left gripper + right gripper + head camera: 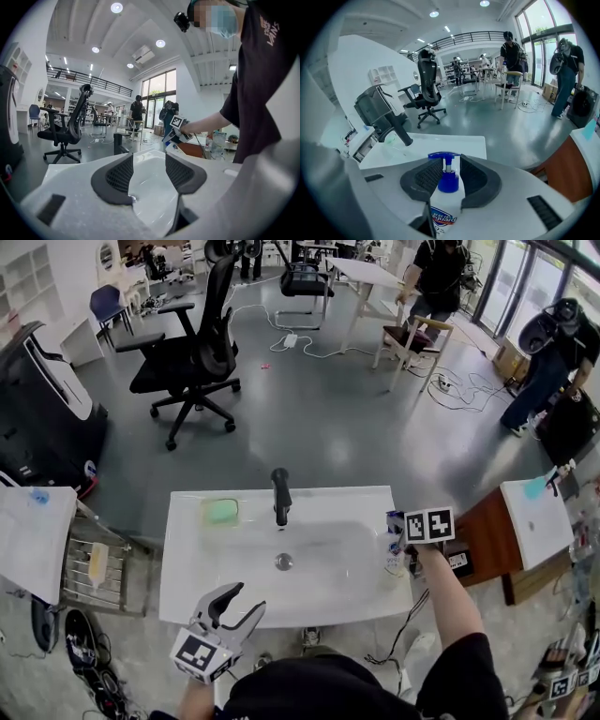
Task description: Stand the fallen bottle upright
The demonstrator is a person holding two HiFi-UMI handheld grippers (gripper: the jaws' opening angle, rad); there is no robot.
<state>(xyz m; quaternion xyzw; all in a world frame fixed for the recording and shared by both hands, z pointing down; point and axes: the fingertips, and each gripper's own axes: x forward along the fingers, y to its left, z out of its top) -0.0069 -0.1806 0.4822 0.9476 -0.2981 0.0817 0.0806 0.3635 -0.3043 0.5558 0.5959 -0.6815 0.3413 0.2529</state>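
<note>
**Turn the pump end up, then seat the base flat**

The right gripper (449,163) is clamped on the bottle (444,206), its pads pressing the white shoulder on either side of the blue pump collar. The bottle is at the right rim of the basin (187,601), and its pump head points away along the jaws towards the basin's back edge. The head view does not show whether its base touches the rim. It reads as not yet upright.

The step probably calls for a slow wrist turn that brings the pump on top and faces the base to the flat ledge on the basin's right. The bottle should then go straight down until the whole base bears, and only then should the jaws part. The grip is high, near the neck, so the heavy body may swing under the pads. The ledge looks narrow, so the bottle is best placed away from the bowl's slope and the basin's outer edge.

The left gripper (242,601) hovers at the basin's front rim, jaws apart and empty, free to steady the bottle
</note>
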